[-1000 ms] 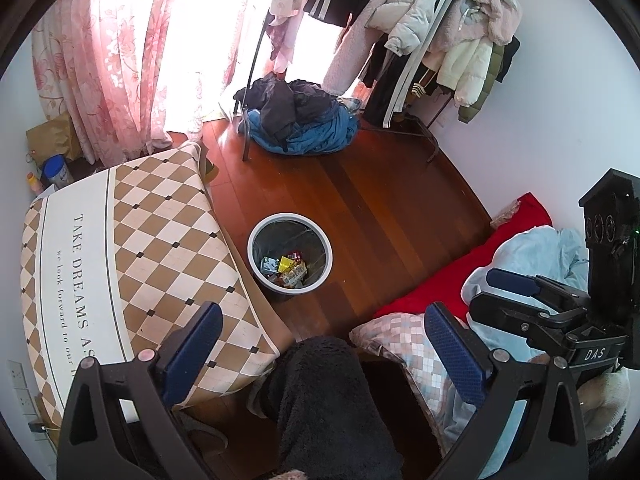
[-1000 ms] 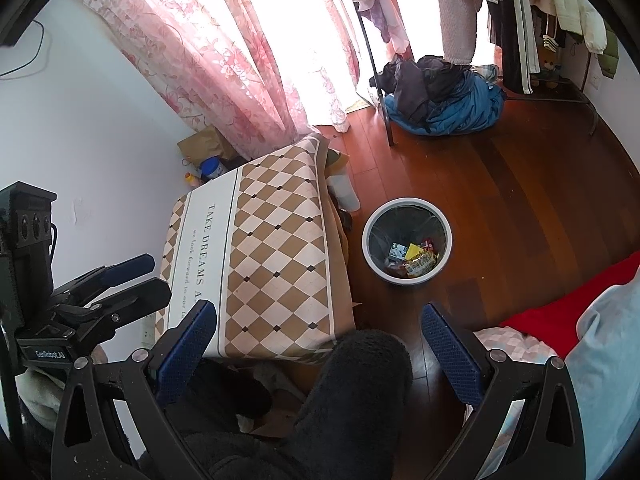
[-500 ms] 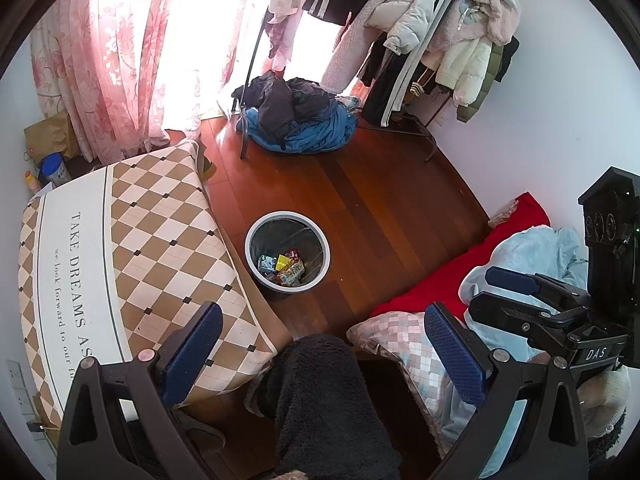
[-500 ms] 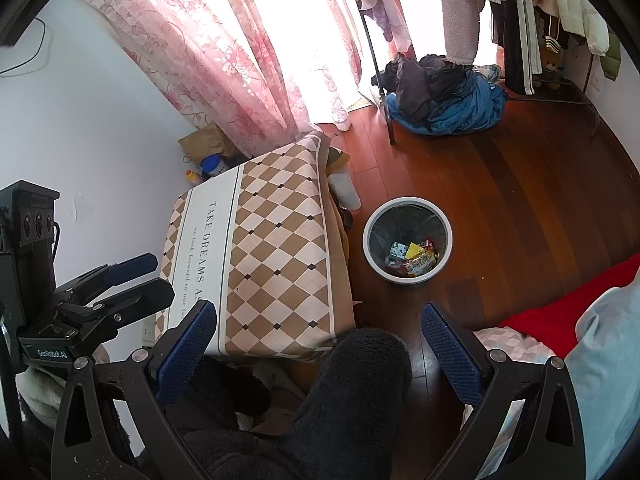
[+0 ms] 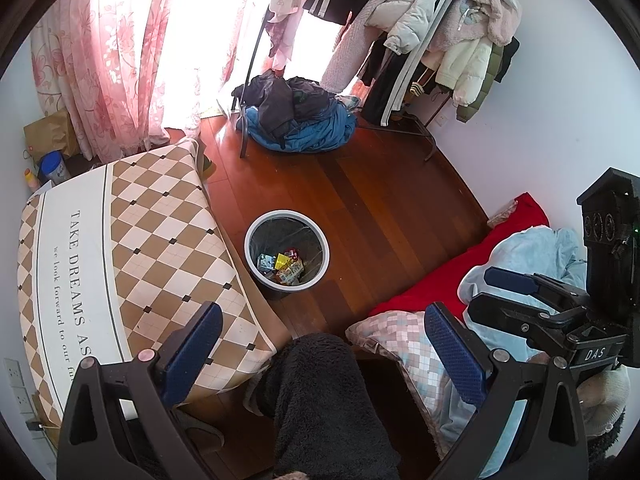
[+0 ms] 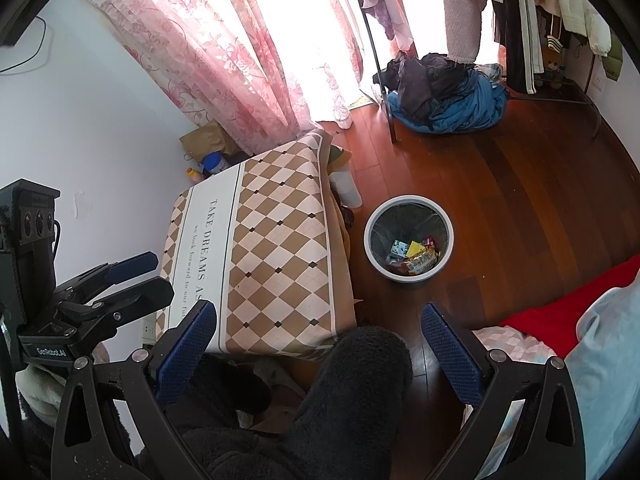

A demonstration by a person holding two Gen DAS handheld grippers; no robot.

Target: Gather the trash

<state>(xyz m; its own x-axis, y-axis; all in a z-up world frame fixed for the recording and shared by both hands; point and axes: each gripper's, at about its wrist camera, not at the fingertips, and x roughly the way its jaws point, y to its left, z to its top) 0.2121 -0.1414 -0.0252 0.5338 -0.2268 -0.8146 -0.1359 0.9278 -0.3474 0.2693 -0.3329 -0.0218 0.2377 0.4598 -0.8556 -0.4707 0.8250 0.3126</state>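
A round white-rimmed trash bin (image 5: 286, 254) (image 6: 408, 237) stands on the wooden floor beside the table, with colourful wrappers (image 5: 282, 266) (image 6: 414, 256) lying at its bottom. High above the floor, my left gripper (image 5: 322, 344) is open and holds nothing. My right gripper (image 6: 318, 340) is also open and empty, well back from the bin. In the left wrist view the right gripper (image 5: 532, 300) shows at the right edge; the left gripper (image 6: 120, 284) shows at the left of the right wrist view. A person's dark fleece-clad leg (image 5: 320, 400) fills the bottom centre.
A table with a checked cloth (image 5: 120, 248) (image 6: 272, 240) stands left of the bin. A heap of dark and blue clothes (image 5: 296, 116) lies under a loaded coat rack (image 5: 432, 32). Bedding with a red sheet (image 5: 460, 264) lies to the right. Pink curtains (image 5: 120, 52) hang behind.
Both views have shifted only slightly; the bin sits a little lower and left in the left wrist view. Both grippers stay open and empty.
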